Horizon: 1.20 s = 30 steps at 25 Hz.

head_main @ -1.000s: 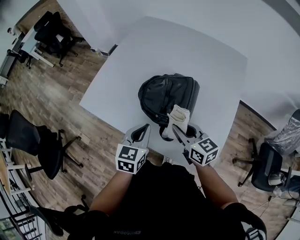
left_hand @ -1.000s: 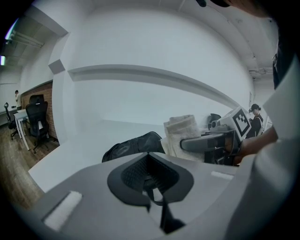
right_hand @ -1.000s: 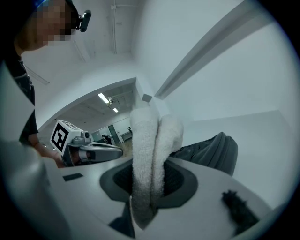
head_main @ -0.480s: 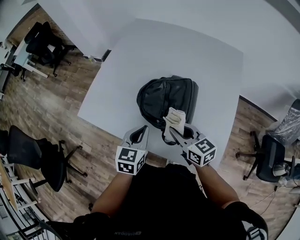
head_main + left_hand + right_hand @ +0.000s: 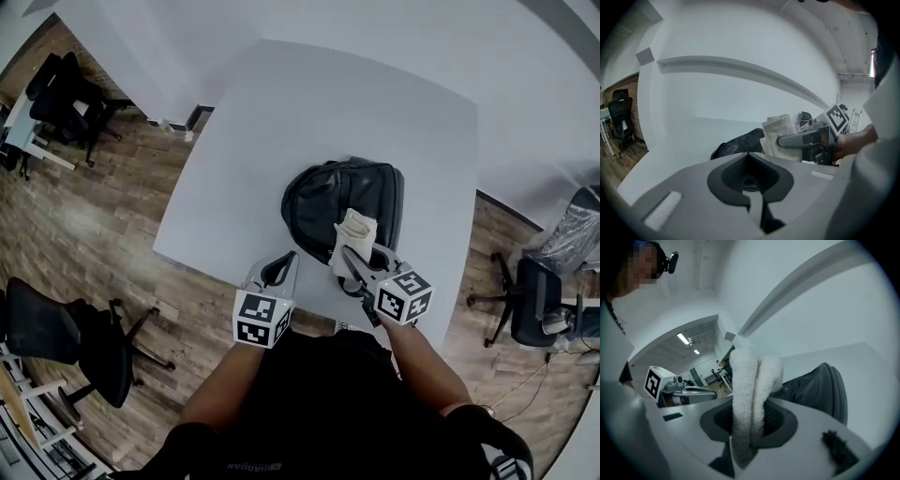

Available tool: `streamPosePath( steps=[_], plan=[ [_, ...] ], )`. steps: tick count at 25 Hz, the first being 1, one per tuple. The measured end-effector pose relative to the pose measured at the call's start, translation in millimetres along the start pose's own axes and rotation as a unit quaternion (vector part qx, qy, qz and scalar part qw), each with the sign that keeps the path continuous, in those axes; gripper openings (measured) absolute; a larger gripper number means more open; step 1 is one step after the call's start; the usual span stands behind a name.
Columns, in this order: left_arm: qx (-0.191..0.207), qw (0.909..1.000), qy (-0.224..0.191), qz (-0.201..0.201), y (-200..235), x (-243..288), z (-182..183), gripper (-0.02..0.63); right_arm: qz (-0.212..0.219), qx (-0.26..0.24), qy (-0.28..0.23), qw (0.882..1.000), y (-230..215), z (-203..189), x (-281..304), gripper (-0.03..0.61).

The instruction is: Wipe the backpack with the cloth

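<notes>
A black backpack (image 5: 342, 202) lies flat on the white table (image 5: 309, 103), near its front edge. My right gripper (image 5: 349, 251) is shut on a folded white cloth (image 5: 354, 234), which hangs over the backpack's near end; whether it touches the bag cannot be told. The right gripper view shows the cloth (image 5: 752, 394) pinched between the jaws with the backpack (image 5: 820, 387) just behind. My left gripper (image 5: 279, 267) hovers left of the bag at the table's front edge, its jaws together and empty. In the left gripper view the backpack (image 5: 738, 142) and cloth (image 5: 780, 136) lie ahead to the right.
Black office chairs stand on the wooden floor at left (image 5: 66, 337), far left (image 5: 61, 89) and right (image 5: 539, 314). A white wall runs behind the table. The table's front edge (image 5: 202, 262) lies close to my body.
The right gripper with the cloth has shifted slightly right and nearer over the backpack's near end. The head view has drifted. The left gripper has stayed in place.
</notes>
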<state>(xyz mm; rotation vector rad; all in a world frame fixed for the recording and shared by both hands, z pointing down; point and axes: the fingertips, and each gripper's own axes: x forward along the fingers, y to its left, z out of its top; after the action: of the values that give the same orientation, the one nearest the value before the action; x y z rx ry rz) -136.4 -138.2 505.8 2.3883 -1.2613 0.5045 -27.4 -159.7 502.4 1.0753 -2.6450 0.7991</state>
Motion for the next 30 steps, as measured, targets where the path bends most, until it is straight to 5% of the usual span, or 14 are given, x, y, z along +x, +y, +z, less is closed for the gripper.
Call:
streamPosePath(
  steps=[13, 30],
  plan=[
    [-0.017, 0.9996, 0.016, -0.018, 57.0, 3.0, -20.9, 0.007, -0.009, 0.017, 0.045, 0.999, 1.1, 8.6, 82.5, 0.094],
    [-0.035, 0.9986, 0.033, -0.021, 80.3, 1.9, -32.1, 0.006, -0.051, -0.001, 0.108, 0.993, -73.3, 27.7, 195.1, 0.094]
  ],
)
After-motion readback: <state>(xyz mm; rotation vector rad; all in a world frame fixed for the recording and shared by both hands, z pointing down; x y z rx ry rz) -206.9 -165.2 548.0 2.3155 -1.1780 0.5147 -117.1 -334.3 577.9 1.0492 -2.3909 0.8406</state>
